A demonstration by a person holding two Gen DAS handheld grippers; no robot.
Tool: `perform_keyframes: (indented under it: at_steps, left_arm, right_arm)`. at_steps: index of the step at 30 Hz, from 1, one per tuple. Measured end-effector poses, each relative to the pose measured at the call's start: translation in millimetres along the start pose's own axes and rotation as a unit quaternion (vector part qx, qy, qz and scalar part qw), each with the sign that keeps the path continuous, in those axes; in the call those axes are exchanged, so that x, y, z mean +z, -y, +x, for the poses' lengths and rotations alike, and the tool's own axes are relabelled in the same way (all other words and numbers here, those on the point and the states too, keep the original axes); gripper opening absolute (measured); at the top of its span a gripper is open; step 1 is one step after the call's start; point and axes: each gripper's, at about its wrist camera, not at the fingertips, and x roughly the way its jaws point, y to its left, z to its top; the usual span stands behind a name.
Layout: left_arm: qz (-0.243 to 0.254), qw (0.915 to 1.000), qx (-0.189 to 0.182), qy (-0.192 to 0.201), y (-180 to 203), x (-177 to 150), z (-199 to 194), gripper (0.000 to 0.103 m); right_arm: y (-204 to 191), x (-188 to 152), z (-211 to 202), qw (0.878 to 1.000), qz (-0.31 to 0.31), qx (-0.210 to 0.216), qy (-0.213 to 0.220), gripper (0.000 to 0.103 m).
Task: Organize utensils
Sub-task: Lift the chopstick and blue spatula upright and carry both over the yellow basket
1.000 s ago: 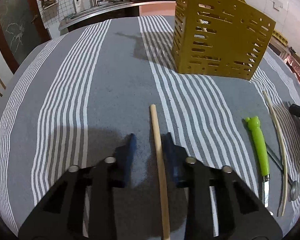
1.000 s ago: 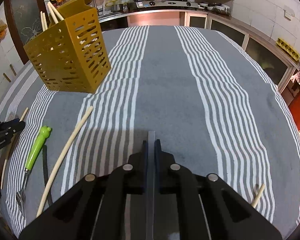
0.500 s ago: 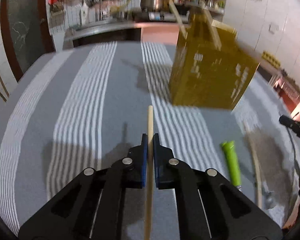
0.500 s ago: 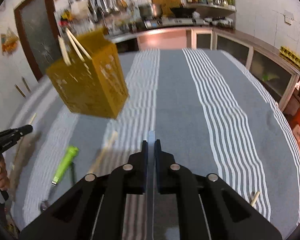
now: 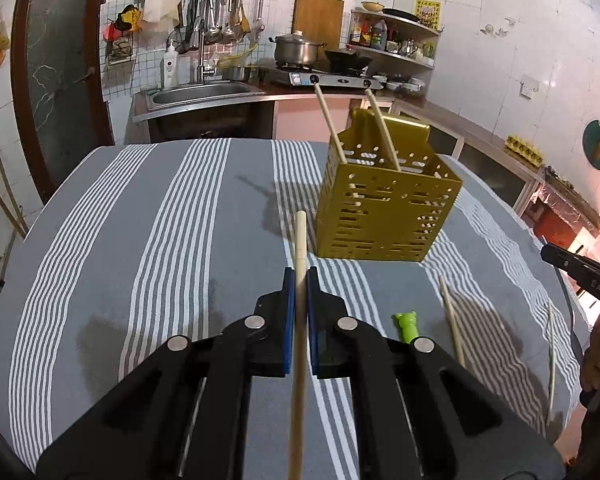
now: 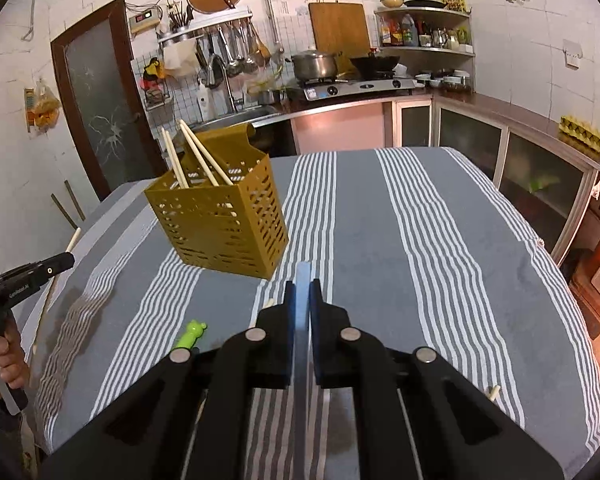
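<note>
My left gripper [image 5: 299, 276] is shut on a wooden chopstick [image 5: 300, 236] and holds it above the striped cloth, tip forward. Ahead and to its right stands the gold slotted utensil holder [image 5: 384, 208] with two chopsticks leaning in it. My right gripper [image 6: 302, 286] is shut on a thin flat grey utensil [image 6: 303, 274]; its rear end is hidden under the gripper. In that view the holder [image 6: 220, 220] is ahead on the left. On the cloth lie a green-handled utensil [image 5: 406, 326] and two loose chopsticks [image 5: 452, 324] [image 5: 552, 352].
The table's grey striped cloth [image 6: 420, 240] drops off at rounded edges on all sides. A short chopstick end [image 6: 493, 393] lies near the right edge. A hand [image 6: 0, 360] holds the left gripper at the frame's left. Sink, stove and cabinets stand beyond the table.
The left jaws closed on the chopstick, which lay between them on the cloth, and lifted it. Both grippers rose and tilted up, so the holder and kitchen wall came into fuller view.
</note>
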Motion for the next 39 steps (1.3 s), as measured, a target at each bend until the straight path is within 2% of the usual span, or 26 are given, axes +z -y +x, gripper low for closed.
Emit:
perform_keyframes:
  at_steps: [7, 12, 26, 39]
  left_arm:
    - [-0.001, 0.9999, -0.004, 0.011, 4, -2, -11, 0.005]
    - [-0.011, 0.9996, -0.019, 0.020, 0, -1, -18, 0.005]
    - [-0.001, 0.9989, -0.010, 0.045, 5, 10, -33, 0.005]
    - [-0.001, 0.9986, -0.014, 0.051, 5, 14, -34, 0.005]
  right_arm:
    - [-1, -2, -14, 1.000, 0.000, 0.002, 0.011, 0.007]
    - [-5, -3, -21, 1.000, -0.004, 0.011, 0.022, 0.007]
    - [-15, 14, -45, 0.998, -0.018, 0.020, 0.062, 0.007]
    - [-19, 17, -44, 0.998, -0.023, 0.023, 0.062, 0.007]
